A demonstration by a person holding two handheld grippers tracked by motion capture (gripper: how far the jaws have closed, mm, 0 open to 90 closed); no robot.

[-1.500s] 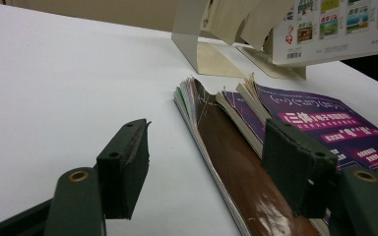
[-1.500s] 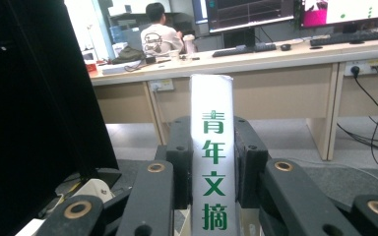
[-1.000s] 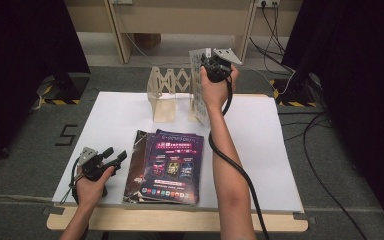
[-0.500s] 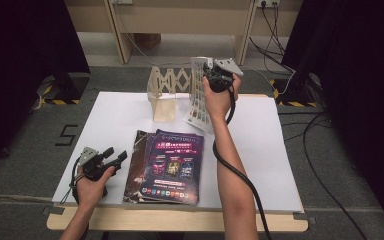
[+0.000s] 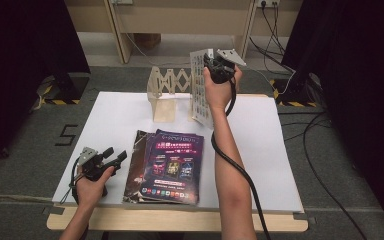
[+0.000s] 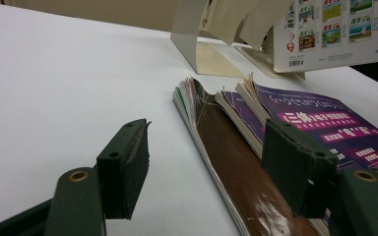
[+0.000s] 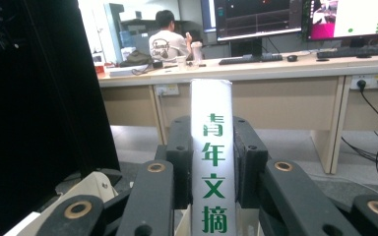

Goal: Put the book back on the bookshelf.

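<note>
White magazine (image 5: 200,92) upright in right gripper (image 5: 215,65) beside wooden rack (image 5: 167,90)

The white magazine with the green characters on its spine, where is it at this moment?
In the high view the white magazine is held upright in the right tool above the table's far edge, just right of the wooden rack and beyond the magazine stack.

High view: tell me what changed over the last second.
The right hand-held gripper stays shut on the white magazine and has carried it slightly right, away from the wooden rack, keeping it upright above the table. Nothing was let go. The left hand-held gripper rests open where it was, and the stack of magazines has not moved.
</note>
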